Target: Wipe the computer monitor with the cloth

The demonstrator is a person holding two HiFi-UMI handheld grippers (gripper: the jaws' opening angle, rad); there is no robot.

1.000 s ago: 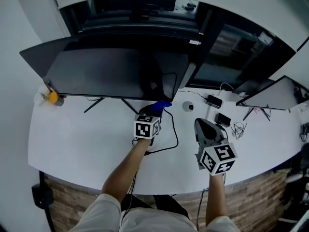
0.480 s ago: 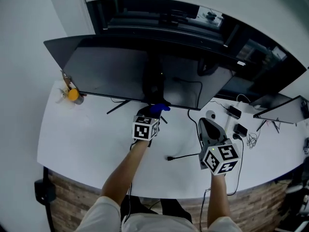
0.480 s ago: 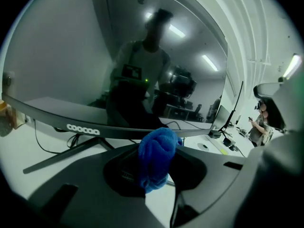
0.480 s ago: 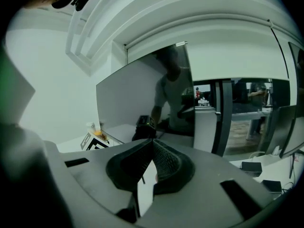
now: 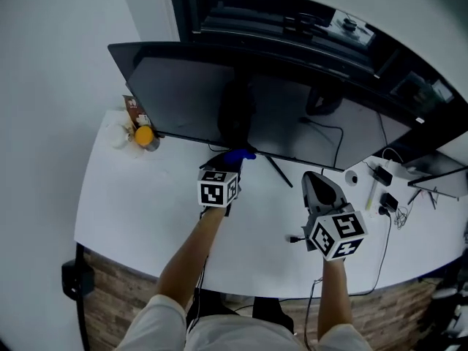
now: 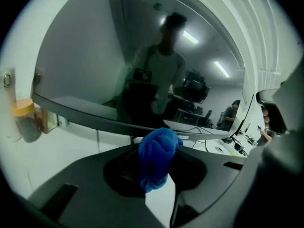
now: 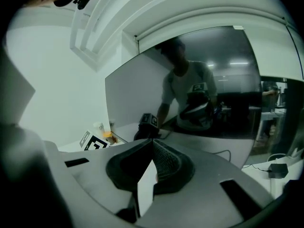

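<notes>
The left gripper [image 5: 221, 165] squeezes a fuzzy blue cloth [image 6: 156, 158] by the flat, shiny monitor [image 5: 183, 93]. The right gripper [image 5: 314, 181] is pinched closed.

Right gripper [image 7: 153, 140]: sitting at lower centre, jaws meeting at their tips, holding nothing. Monitor [image 7: 199, 80]: dark screen filling centre and right of frame, reflecting a person leaning in. Marker cube [image 7: 95, 142]: showing at lower left. Small orange-topped item [image 7: 108, 136]: standing just behind the cube.
</notes>
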